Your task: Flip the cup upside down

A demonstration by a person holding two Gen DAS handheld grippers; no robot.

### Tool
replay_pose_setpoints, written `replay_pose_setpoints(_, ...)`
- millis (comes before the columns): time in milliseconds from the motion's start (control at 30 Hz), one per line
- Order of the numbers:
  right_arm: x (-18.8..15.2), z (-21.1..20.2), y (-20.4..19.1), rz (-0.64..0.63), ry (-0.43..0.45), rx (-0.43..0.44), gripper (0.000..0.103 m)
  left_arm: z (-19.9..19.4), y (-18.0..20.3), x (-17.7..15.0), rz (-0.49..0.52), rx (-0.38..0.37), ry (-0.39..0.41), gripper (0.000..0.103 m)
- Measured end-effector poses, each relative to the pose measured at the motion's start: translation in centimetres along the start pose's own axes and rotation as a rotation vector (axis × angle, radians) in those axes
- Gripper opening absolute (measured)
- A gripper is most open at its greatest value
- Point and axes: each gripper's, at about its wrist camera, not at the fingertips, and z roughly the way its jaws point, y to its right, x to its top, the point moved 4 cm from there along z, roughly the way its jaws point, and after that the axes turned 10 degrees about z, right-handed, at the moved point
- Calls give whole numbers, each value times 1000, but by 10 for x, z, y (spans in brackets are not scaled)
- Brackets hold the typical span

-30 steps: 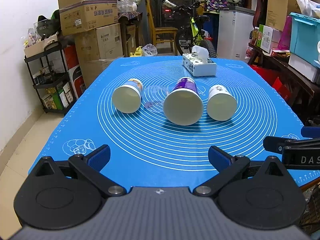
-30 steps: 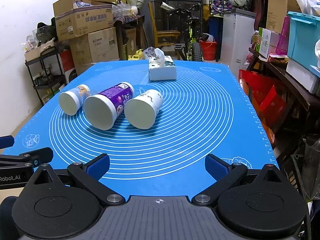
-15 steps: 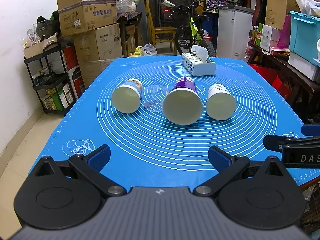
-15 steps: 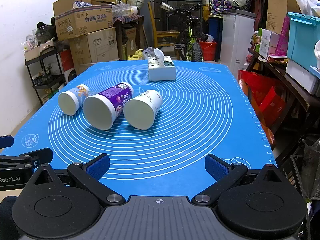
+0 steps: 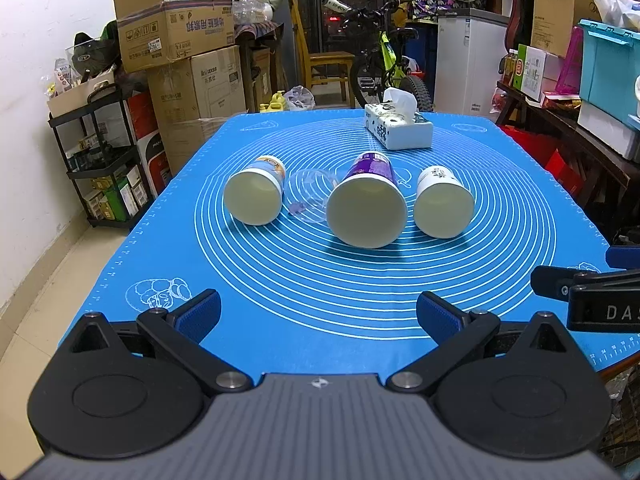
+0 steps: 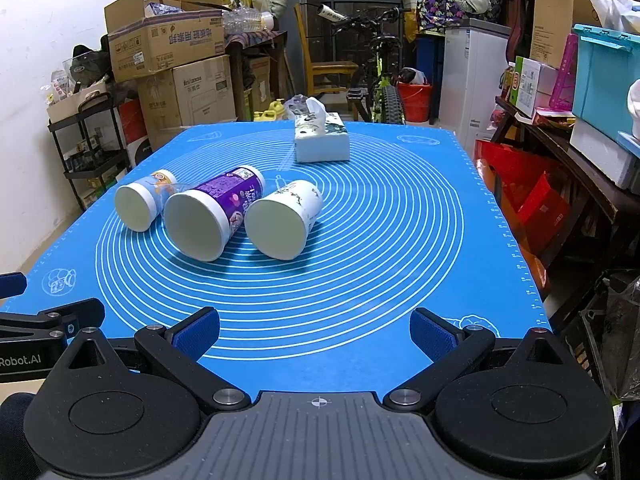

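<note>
Three paper cups lie on their sides on the blue mat (image 5: pixel 320 288), mouths toward me: a small cup with a yellow-blue print (image 5: pixel 254 196), a tall purple cup (image 5: pixel 366 210) and a white cup (image 5: pixel 442 204). A clear plastic cup (image 5: pixel 308 196) lies between the small and the purple one. In the right wrist view the same cups show as small (image 6: pixel 140 204), purple (image 6: pixel 212 216) and white (image 6: pixel 282 220). My left gripper (image 5: pixel 318 314) is open and empty at the near edge. My right gripper (image 6: pixel 314 330) is open and empty, also near the front edge.
A tissue box (image 5: pixel 398 130) stands at the far end of the mat, also in the right wrist view (image 6: pixel 320 140). Cardboard boxes (image 5: pixel 176 36) and a black shelf (image 5: pixel 100 160) stand left of the table. Storage bins (image 6: pixel 604 80) and a red bag (image 6: pixel 532 200) are on the right.
</note>
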Motion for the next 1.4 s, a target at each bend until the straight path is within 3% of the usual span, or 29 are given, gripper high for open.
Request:
replay_pose_setpoints(833, 2, 3, 1, 0, 9, 21, 101, 4, -7, 0, 12, 18, -1, 102)
replay_pose_setpoints(1100, 19, 16, -2, -3, 33, 57, 101, 18, -23, 18, 20, 44, 29, 102)
replay_pose_setpoints(1400, 46, 40, -6, 11, 77, 75, 101, 61, -54, 52, -1, 57, 56, 102)
